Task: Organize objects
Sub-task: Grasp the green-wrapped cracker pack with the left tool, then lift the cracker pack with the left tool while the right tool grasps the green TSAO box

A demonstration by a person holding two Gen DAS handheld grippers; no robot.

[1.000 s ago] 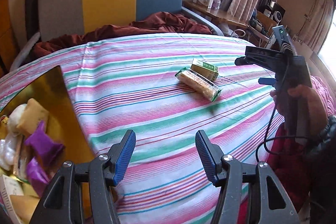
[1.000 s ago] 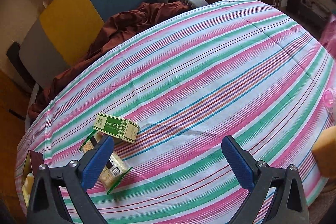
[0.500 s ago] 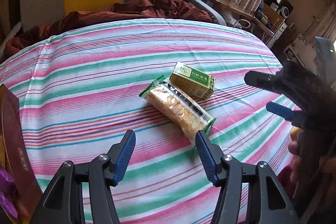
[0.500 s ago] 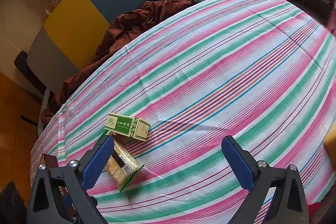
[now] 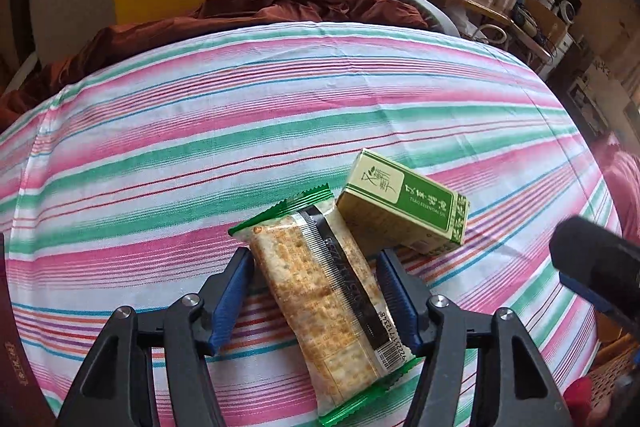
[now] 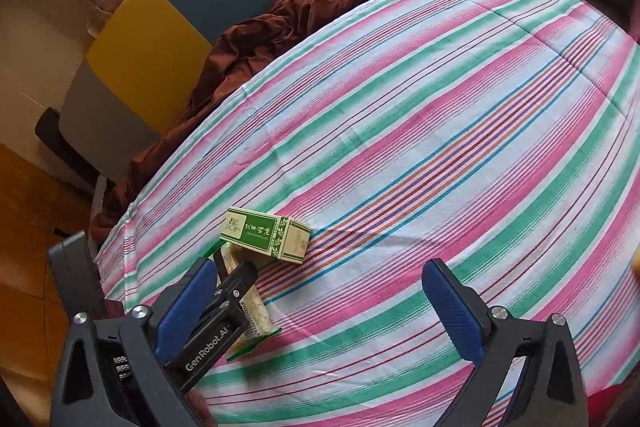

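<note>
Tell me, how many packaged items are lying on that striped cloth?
2: a cracker packet between the left claw's opening jaws, and a green box touching its far end. Others may lie out of view.

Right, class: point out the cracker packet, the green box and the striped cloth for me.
cracker packet (image 5: 320, 291), left wrist view, on its clear middle over the crackers.
green box (image 5: 404, 205), left wrist view, on its printed top face.
striped cloth (image 6: 420, 131), right wrist view, on a bare stretch of stripes.
</note>
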